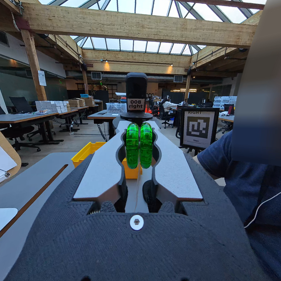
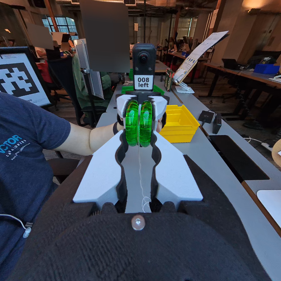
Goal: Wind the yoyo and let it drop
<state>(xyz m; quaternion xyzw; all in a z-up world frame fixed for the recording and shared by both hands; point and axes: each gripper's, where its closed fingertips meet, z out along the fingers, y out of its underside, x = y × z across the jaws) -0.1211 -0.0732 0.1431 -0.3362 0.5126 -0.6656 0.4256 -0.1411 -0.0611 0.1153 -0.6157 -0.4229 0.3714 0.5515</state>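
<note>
Left wrist view: my left gripper [image 1: 139, 126] is clamped on the green yoyo [image 1: 132, 146], which stands on edge at frame centre, seated in the finger notches. Right wrist view: the yoyo [image 2: 131, 123] sits at the tips of my right gripper [image 2: 138, 133]; cannot tell whether those fingers press it or only flank it. Its far side is hidden by the left gripper's fingers.

The string [image 2: 140, 174] runs down between the right fingers to a small loop, thin and faint.

Each opposing camera carries a white label [image 1: 135, 104]. There is a framed marker board [image 1: 197, 129] at right and print on my shirt, cut off.

The yellow bin [image 2: 181, 126] sits right of centre, near the table [image 2: 205, 159] edge, with bare tabletop below it.
</note>
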